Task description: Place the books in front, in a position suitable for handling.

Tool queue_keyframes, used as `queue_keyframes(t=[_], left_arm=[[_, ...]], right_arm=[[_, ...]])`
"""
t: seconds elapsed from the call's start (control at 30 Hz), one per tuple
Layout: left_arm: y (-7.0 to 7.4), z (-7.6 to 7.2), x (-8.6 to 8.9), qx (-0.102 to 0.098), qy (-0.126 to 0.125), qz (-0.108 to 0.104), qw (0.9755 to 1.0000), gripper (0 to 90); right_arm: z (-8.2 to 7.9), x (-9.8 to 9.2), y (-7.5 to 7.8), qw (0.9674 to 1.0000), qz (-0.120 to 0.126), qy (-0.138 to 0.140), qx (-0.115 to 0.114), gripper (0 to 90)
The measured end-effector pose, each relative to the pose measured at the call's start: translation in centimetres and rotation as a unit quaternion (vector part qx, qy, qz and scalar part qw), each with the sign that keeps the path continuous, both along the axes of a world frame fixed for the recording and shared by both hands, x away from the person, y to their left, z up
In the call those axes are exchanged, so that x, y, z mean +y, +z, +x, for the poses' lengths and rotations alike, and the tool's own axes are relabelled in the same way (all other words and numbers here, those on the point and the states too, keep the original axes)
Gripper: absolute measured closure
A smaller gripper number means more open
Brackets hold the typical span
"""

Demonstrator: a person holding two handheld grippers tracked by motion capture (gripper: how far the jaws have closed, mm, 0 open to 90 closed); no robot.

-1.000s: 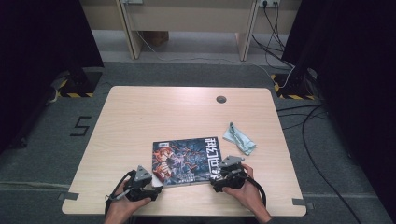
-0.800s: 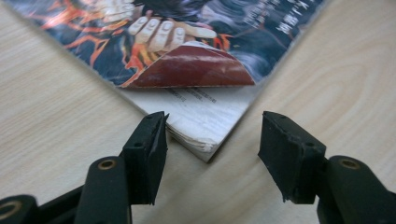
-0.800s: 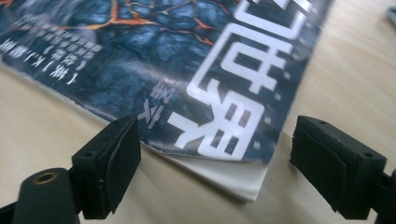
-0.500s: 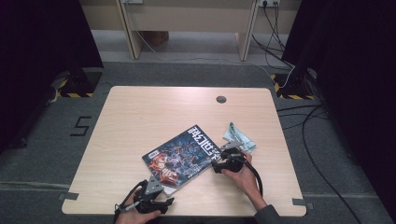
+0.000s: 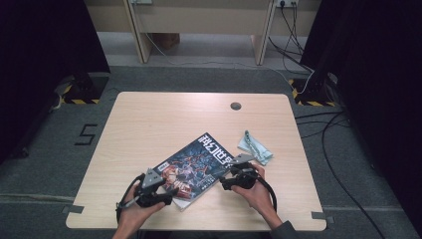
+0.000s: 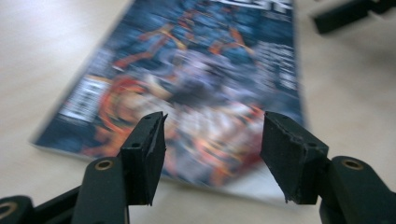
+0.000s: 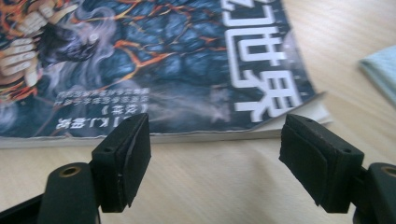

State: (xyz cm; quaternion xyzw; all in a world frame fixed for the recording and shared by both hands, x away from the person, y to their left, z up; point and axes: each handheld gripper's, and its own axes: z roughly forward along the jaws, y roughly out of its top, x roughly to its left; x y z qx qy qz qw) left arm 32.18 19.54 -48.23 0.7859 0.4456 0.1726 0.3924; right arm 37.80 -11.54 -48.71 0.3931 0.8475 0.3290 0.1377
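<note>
A glossy magazine with a dark blue and orange illustrated cover and white lettering (image 5: 195, 167) lies flat on the pale wooden bench (image 5: 164, 119), toward its near edge and a little right of the middle. It sits askew: its near-left corner points toward the person, and its far-right corner, with the white title, points toward the far right.

The left claw (image 5: 169, 193) hangs at the magazine's near-left corner, held in the person's left hand (image 5: 134, 211). In the left gripper view its two black jaws stand moderately apart, having just been opening a little further, with nothing pinched between them; the blurred cover (image 6: 187, 88) lies beyond and below the pads (image 6: 144, 154).

The right claw (image 5: 225, 182) sits just beside the magazine's near-right edge, in the right hand (image 5: 254, 191). The right gripper view shows its jaws spread wide, though they have just been closing slightly, and there is bare wood between them. The edge of the pages (image 7: 187, 135) runs just beyond the pads (image 7: 128, 158); neither pad touches it.

A small crumpled pale blue cloth (image 5: 255, 148) lies on the bench just to the far right of the magazine, near the right hand. A round dark grommet (image 5: 236, 106) is set in the bench toward its far edge.
</note>
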Motion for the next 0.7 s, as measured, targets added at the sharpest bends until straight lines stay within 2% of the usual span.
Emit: queue_keyframes(t=[0.13,0.17,0.23,0.33,0.47,0.5,0.63,0.7], left_arm=[[-0.6,3.1,1.1,0.009,0.036,0.025,0.9990,37.5],[-0.9,3.7,1.3,0.016,0.045,0.020,0.9987,36.8],[-1.2,4.7,1.8,0.025,0.057,0.018,0.9979,36.4],[-1.5,5.7,2.2,0.027,0.063,0.038,0.9969,35.8],[-2.2,6.8,3.0,0.057,0.063,0.024,0.9961,33.2],[-2.3,6.9,3.2,0.058,0.065,0.019,0.9960,32.9],[-2.5,6.9,3.5,0.085,0.053,-0.013,0.9949,34.2],[-2.4,6.5,3.2,0.087,0.050,-0.002,0.9950,33.5]], right_arm=[[-0.4,1.1,-0.4,0.9998,-0.005,0.020,0.008,25.1],[-0.5,1.3,-0.4,0.9996,-0.008,0.027,0.006,25.1],[-0.7,1.7,-0.5,0.9994,-0.014,0.032,0.009,24.8],[-0.9,1.9,-0.7,0.9992,-0.014,0.034,0.015,24.7],[-0.8,2.0,-0.8,0.9992,-0.015,0.034,0.013,24.6],[-0.8,2.0,-0.8,0.9993,-0.015,0.032,0.013,24.6],[-0.6,2.0,-1.0,0.9993,-0.020,0.027,0.013,24.5],[-0.5,2.0,-1.1,0.9993,-0.024,0.024,0.011,24.5]])
